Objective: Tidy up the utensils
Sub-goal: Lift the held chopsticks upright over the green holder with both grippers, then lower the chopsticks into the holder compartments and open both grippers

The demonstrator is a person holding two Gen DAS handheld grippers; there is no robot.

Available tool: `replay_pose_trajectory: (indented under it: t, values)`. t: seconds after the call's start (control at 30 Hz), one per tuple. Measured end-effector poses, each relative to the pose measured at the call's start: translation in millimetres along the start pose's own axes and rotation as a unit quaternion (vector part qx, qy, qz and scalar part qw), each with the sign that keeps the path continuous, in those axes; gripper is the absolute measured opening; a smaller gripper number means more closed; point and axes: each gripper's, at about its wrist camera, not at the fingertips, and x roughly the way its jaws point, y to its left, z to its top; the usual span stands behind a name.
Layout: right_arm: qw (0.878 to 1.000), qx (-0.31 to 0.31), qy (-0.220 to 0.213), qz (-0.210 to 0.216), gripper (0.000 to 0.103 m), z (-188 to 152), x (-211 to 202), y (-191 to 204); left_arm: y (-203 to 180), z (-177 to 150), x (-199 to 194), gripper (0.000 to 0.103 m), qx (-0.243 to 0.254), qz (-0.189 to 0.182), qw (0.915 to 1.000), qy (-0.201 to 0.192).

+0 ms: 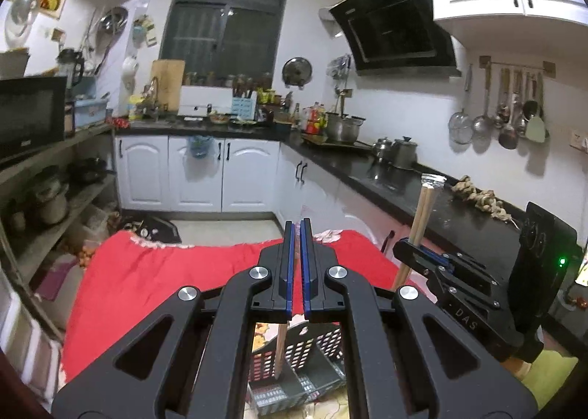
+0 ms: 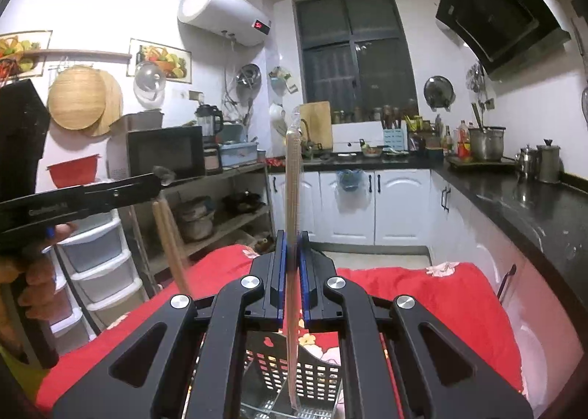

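A pair of wooden chopsticks (image 1: pixel 280 349) is clamped between the closed blue pads of the left tool (image 1: pixel 297 231); only the lower ends are seen in the left wrist view, hanging below the pads into the black perforated utensil basket (image 1: pixel 323 345). In the right wrist view the same tool (image 2: pixel 156 176) is seen from the side at the left edge, gripped by a hand (image 2: pixel 33 268), with the chopsticks (image 2: pixel 171 246) slanting downward from it. The right tool (image 2: pixel 293 239) is closed on a second pair of chopsticks in a clear wrapper (image 2: pixel 293 206), held upright, the top rising well above the pads and the lower end reaching down into the basket (image 2: pixel 312 371). In the left wrist view the right tool (image 1: pixel 413 248) and its chopsticks (image 1: pixel 422 213) appear at the right. The basket stands on a counter covered by a red floral cloth (image 1: pixel 165 272), within a kitchen.
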Motion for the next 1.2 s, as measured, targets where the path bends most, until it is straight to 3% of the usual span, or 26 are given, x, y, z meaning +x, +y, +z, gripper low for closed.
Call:
replay_pose_trajectory:
  t: [0.47,0.6,0.67,0.73,0.8,0.87,1.0,1.03,1.1,1.17,1.2]
  values:
    - [0.998,0.014,0.053,-0.034,0.008,-46,35,-2,23,-57,34,0.001,-0.011,0.020,0.9982,0.056]
    - [0.997,0.021,0.060,-0.042,0.031,-51,34,-3,26,-69,41,0.001,-0.015,0.022,0.9973,0.069]
    - [0.997,0.024,0.059,-0.041,0.034,-51,31,-5,26,-74,43,0.001,-0.016,0.024,0.9968,0.074]
    - [0.997,0.023,0.058,-0.044,0.043,-51,26,-5,28,-79,43,0.002,-0.018,0.024,0.9964,0.079]
    - [0.997,0.021,0.055,-0.049,0.048,-51,21,-6,29,-82,41,0.007,-0.017,0.029,0.9963,0.079]
    - [0.997,0.020,0.058,-0.055,0.052,-51,15,-7,31,-85,39,0.031,-0.020,0.034,0.9962,0.077]
    - [0.996,0.018,0.058,-0.065,0.063,-49,2,-8,33,-85,32,0.048,-0.026,0.041,0.9963,0.072]
    - [0.996,0.018,0.057,-0.066,0.067,-48,-1,-8,33,-85,30,0.059,-0.027,0.042,0.9964,0.068]
    - [0.996,0.018,0.055,-0.071,0.071,-47,-8,-8,34,-85,23,0.066,-0.030,0.044,0.9967,0.060]
    - [0.996,0.018,0.054,-0.073,0.074,-45,-16,-8,34,-84,17,0.083,-0.035,0.046,0.9968,0.054]
    - [0.996,0.017,0.054,-0.073,0.077,-45,-20,-8,35,-84,13,0.087,-0.040,0.050,0.9967,0.050]
